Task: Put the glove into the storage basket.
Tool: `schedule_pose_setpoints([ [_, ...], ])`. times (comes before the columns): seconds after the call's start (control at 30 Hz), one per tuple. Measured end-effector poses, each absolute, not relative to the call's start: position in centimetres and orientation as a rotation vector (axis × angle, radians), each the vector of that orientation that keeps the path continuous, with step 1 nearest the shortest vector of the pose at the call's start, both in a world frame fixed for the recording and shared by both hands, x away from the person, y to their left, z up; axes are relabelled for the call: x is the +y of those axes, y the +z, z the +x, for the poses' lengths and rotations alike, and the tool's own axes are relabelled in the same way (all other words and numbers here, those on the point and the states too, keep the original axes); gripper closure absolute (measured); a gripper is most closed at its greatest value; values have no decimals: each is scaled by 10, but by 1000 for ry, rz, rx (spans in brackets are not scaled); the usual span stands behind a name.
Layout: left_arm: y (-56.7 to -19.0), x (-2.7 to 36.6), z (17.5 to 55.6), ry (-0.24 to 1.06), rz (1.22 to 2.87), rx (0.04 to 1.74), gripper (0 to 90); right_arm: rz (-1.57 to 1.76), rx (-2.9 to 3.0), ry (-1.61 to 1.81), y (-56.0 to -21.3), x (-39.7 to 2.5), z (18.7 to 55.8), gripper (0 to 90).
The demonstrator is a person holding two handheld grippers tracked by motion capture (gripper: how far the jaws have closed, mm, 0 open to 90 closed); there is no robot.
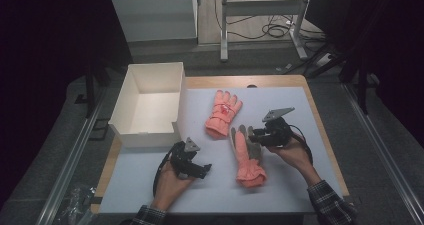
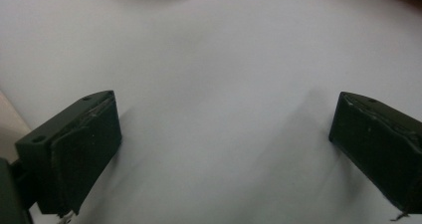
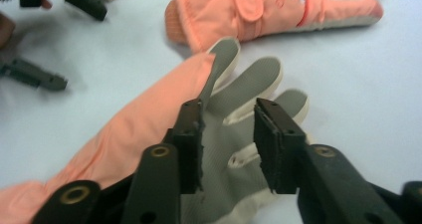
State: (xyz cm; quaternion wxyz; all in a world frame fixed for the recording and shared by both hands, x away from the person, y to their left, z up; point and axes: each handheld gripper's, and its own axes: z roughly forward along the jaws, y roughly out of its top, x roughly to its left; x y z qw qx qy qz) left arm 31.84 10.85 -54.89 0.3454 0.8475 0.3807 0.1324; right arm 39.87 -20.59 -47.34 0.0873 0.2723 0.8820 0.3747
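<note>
High view: right claw (image 1: 256,135) over glove (image 1: 247,157).

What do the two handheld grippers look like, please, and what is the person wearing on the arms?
Both the left gripper and the right gripper are black, each topped by a grey three-cornered plate and trailing a black cable. The jaws are flat black blocks with screw holes; in the right gripper view they sit on black links with brass-coloured rivets. The sleeves are dark plaid with light lines.

White box (image 1: 150,105), far glove (image 1: 222,114), table (image 1: 295,80).
</note>
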Motion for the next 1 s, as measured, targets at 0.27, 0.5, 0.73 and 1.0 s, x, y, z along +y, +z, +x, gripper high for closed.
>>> schedule_pose_setpoints([
  [0.27,-549,109,318,344,2199,989,0,866,2581,1163,-473,-190,412,537],
  [0.5,-549,109,318,344,2199,989,0,932,2551,1175,-471,-178,426,449],
  [0.73,-549,109,319,345,2210,983,0,967,2540,1195,-472,-165,440,411],
  [1.0,-549,109,319,344,2209,983,0,958,2540,1141,-469,-144,459,416],
])
